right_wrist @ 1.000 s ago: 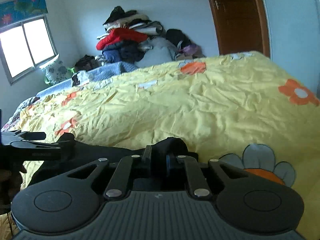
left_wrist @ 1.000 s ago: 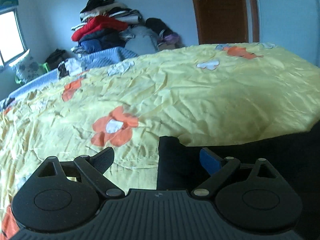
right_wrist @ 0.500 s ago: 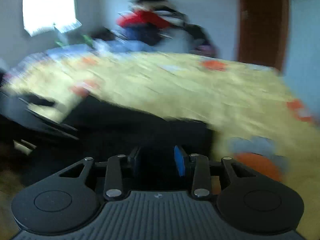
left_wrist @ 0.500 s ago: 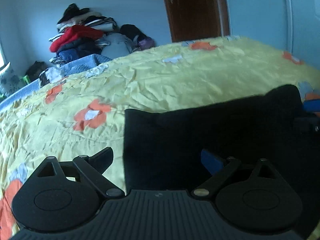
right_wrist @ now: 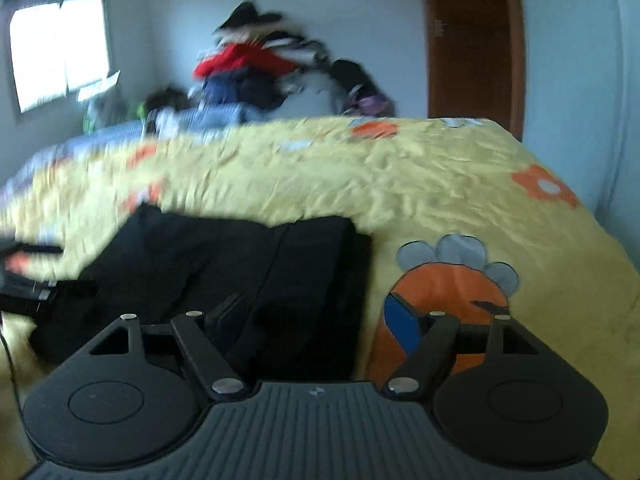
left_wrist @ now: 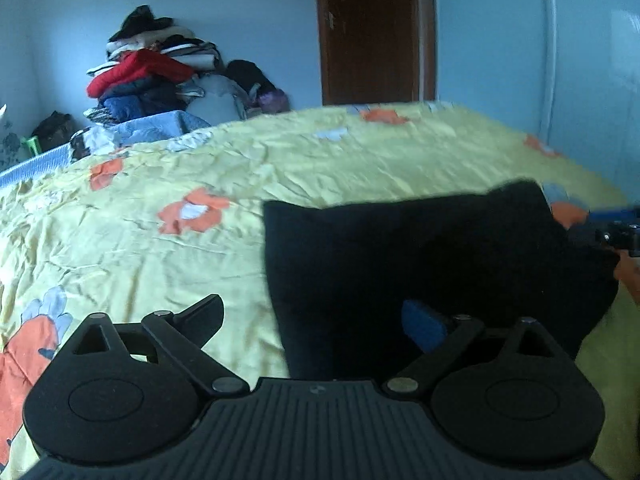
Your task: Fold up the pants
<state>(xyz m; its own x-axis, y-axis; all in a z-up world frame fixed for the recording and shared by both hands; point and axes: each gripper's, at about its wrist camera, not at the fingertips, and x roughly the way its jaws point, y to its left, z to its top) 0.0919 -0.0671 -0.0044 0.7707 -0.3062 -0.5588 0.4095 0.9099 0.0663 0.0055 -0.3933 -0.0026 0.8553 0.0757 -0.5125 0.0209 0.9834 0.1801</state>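
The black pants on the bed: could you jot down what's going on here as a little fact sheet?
pants: black pants, folded into a flat block on the bed
bed cover: yellow bedspread with orange flowers
left gripper: open, holding nothing, near edge of the pants below it
right gripper: open, jaws have just been opening; fabric lies below them, not pinched
background: pile of clothes by the far wall, brown door, window
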